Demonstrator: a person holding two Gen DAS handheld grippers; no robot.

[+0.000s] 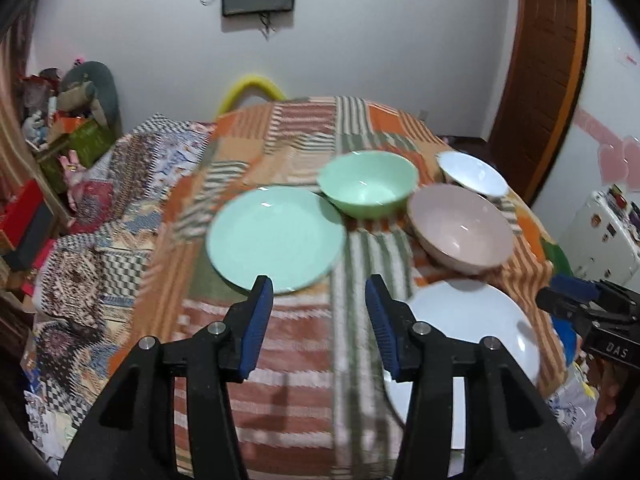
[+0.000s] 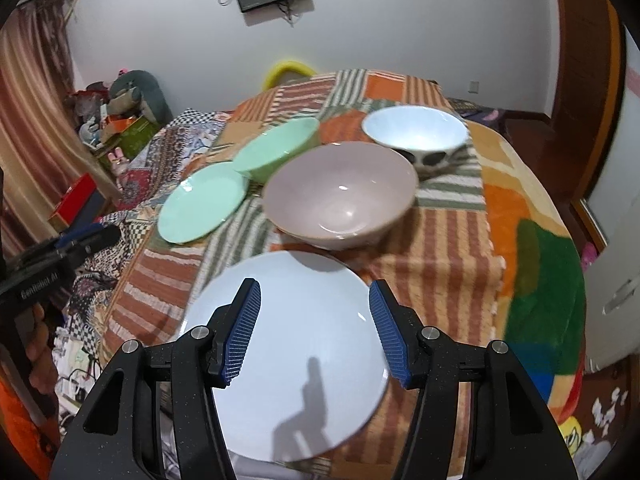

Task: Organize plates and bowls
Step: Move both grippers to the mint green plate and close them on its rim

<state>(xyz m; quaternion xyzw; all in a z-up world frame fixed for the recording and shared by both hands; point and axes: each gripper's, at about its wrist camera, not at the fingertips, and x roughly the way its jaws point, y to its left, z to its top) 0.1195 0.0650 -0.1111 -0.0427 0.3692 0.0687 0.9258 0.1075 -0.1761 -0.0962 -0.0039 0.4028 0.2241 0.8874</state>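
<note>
On the patchwork-covered table [image 1: 304, 344] lie a mint green plate [image 1: 276, 238], a green bowl [image 1: 368, 184], a pink bowl [image 1: 462, 232], a white bowl [image 1: 472, 174] and a white plate [image 1: 480, 332]. My left gripper [image 1: 319, 300] is open and empty, above the cloth between the green plate and the white plate. My right gripper [image 2: 315, 304] is open and empty, hovering over the white plate [image 2: 288, 352]. The right wrist view also shows the pink bowl [image 2: 340, 194], white bowl [image 2: 416, 130], green bowl [image 2: 276, 148] and green plate [image 2: 202, 200].
A cluttered shelf [image 1: 60, 128] with boxes and toys stands at the left. A wooden door [image 1: 540, 60] and a white fridge [image 1: 600, 232] are at the right. A yellow chair back [image 1: 252, 88] rises behind the table. The table edge [image 2: 520, 320] drops off to the right.
</note>
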